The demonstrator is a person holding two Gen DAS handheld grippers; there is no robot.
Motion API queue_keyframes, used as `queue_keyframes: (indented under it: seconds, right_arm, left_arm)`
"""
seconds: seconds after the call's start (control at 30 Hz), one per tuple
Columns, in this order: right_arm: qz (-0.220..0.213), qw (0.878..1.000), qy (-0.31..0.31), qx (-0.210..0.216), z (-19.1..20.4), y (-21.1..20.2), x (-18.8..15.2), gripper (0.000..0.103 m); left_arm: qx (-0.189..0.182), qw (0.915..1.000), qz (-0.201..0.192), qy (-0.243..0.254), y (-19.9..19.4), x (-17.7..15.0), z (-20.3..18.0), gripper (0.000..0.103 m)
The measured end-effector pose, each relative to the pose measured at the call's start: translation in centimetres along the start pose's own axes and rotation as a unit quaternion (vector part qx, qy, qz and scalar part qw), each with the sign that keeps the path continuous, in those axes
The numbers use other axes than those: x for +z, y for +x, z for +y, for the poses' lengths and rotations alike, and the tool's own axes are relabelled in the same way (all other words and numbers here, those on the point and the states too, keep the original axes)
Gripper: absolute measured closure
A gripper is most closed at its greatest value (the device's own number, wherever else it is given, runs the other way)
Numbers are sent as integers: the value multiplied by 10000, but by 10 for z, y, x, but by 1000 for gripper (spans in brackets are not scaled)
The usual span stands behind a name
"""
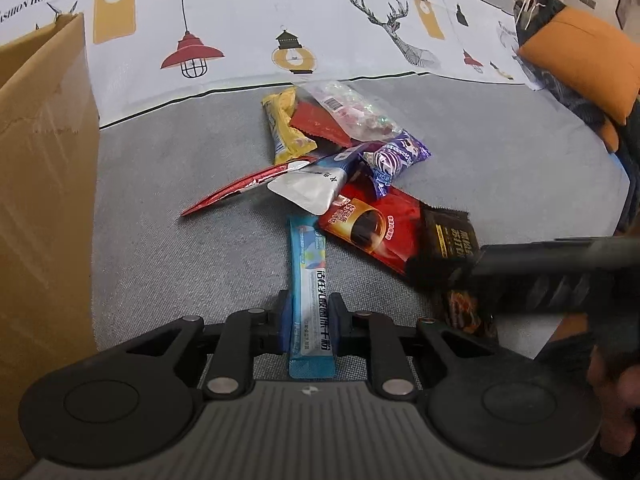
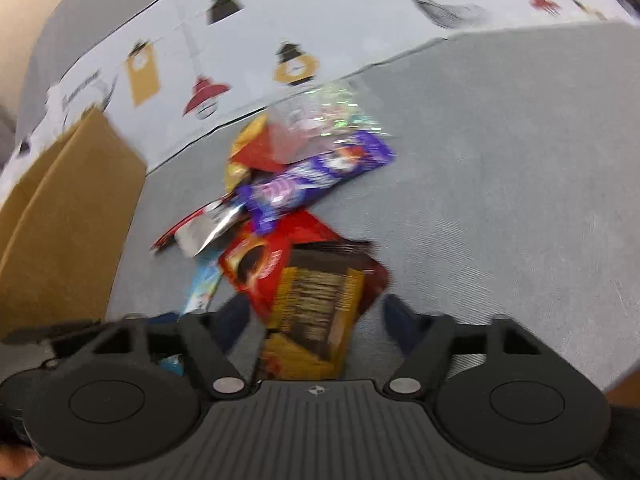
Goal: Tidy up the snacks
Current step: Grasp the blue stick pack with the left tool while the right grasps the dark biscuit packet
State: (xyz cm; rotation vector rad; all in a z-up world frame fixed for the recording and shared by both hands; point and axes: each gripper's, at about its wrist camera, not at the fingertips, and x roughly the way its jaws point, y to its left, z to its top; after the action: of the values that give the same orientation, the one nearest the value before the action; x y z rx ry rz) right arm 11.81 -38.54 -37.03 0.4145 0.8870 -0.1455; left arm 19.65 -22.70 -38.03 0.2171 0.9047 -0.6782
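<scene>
Grey fabric stretches under me, with a lamp-and-deer printed cloth along the far side and a cardboard box standing at the left. Both my grippers tilt steeply down toward a heap of snack packets in the middle. My left gripper is clenched on the near end of a long light-blue stick packet, its blue pads pressing both long edges. My right gripper stands spread wide, released, straddling a dark brown and gold packet without either pad touching it. That packet lies partly over a red packet at the near right of the heap. Right view is blurred.
</scene>
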Motion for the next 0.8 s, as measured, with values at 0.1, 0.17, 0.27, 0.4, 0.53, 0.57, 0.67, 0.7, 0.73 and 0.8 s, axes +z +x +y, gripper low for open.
queue_keyframes:
  seconds: [0.1,0.17,0.27,0.4,0.53,0.57,0.67,0.7,0.73,0.8]
  right_arm:
    - [29,9991,-256,-339,7,7,-1,28]
    - [-55,9976,-379,-571,5,3,1,59]
    - [-180,9994,56,-298,-12,-8,7,61]
    - [-509,9971,-253,-501,-11,-26,12,62]
    - [-318,9982,-176,-469,-15,-17,10,61]
    - [-275,9982,-200,-493,-14,-15,9,61]
    - [-98,9971,-363,-655,-14,-10,2,55]
    - [-38,9970,-359,-682,-14,-8,0,51]
    - [-5,9971,-356,-676,-16,-6,-2,46]
    - [9,9958,-533,-740,-11,-3,-3,46]
  left_arm:
    - [33,9999,-77,131,0,-2,-2,83]
    - [19,10000,-67,35,1,0,1,84]
    - [50,9998,-20,-207,-6,6,4,84]
    - [103,9998,-132,53,-18,7,-5,84]
    - [99,9999,40,-55,-3,-2,-2,84]
    - [123,9999,37,29,-2,-1,-3,83]
    - [189,9998,-38,95,2,-1,-7,78]
    - [199,9997,-95,95,3,-2,-8,76]
    - [229,9995,-142,144,4,-3,-10,76]
    - [281,9989,-183,319,5,-3,-14,81]
